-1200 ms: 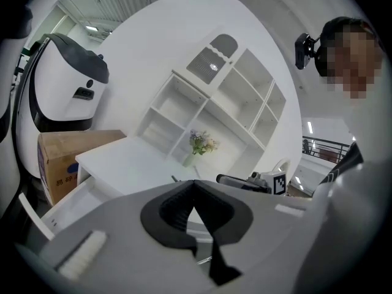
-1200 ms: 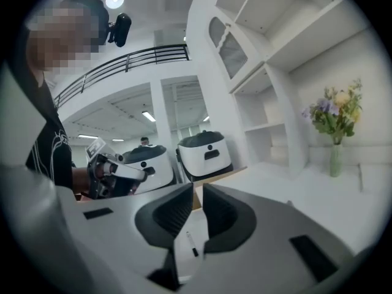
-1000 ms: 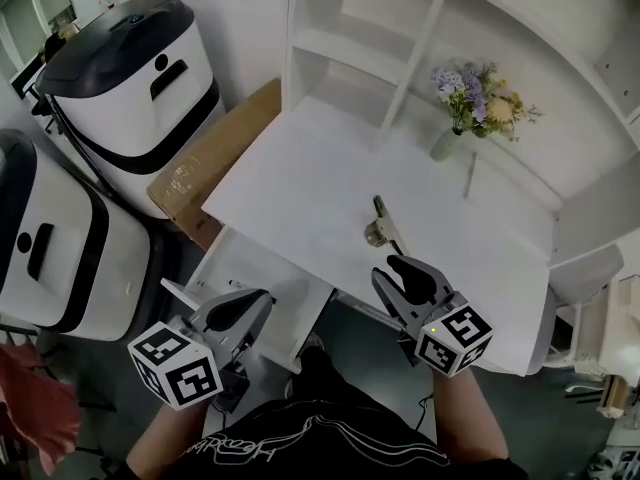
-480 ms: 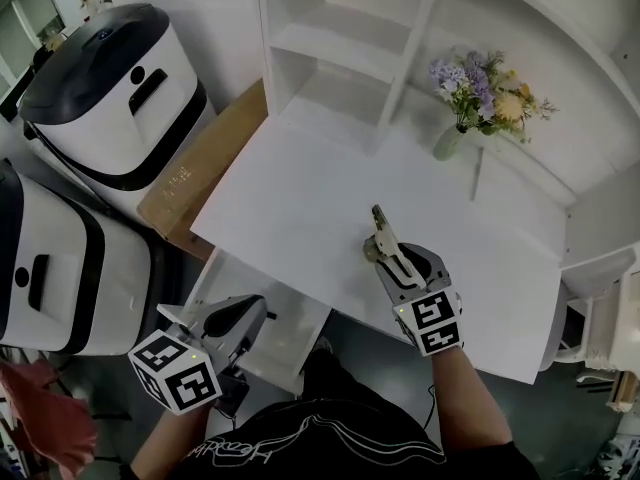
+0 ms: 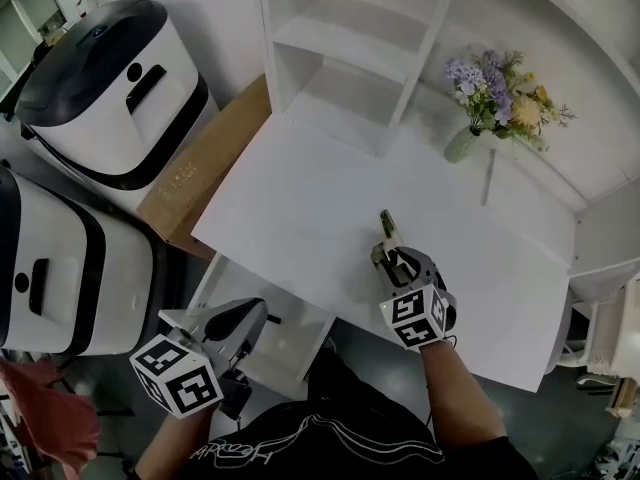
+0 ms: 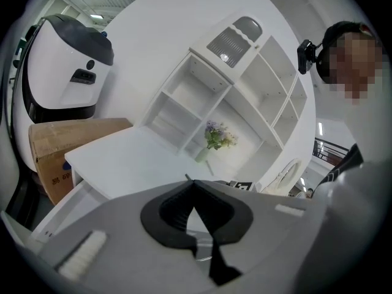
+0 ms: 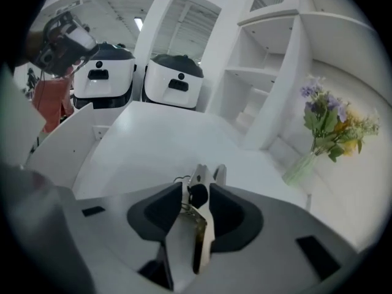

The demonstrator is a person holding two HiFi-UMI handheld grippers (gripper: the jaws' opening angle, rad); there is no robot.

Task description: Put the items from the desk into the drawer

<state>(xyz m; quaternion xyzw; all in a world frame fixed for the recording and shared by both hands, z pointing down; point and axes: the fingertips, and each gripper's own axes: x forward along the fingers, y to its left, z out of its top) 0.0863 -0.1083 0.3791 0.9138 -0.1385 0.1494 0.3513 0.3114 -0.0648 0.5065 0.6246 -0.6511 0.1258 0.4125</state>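
A small metal item [image 5: 384, 228] with a black knob lies near the front of the white desk [image 5: 300, 198]. My right gripper [image 5: 390, 258] is lowered over it. In the right gripper view the item [image 7: 197, 208] sits between the jaws of the right gripper [image 7: 197, 192]. The jaws have just been closing and stand close on either side of the item; I see no firm press. My left gripper [image 5: 260, 310] hovers over the open white drawer [image 5: 214, 274] below the desk's left front, its tips together and empty [image 6: 195, 182].
A vase of flowers [image 5: 497, 90] stands at the back right of the desk, in front of white shelves [image 5: 340, 38]. A cardboard box [image 5: 200, 168] leans at the desk's left side. Two white-and-black bins [image 5: 100, 78] stand on the floor farther left.
My right gripper has come forward and down over the metal item and rolled, so the item now lies between its jaws. The left gripper has shifted only a little by the drawer.
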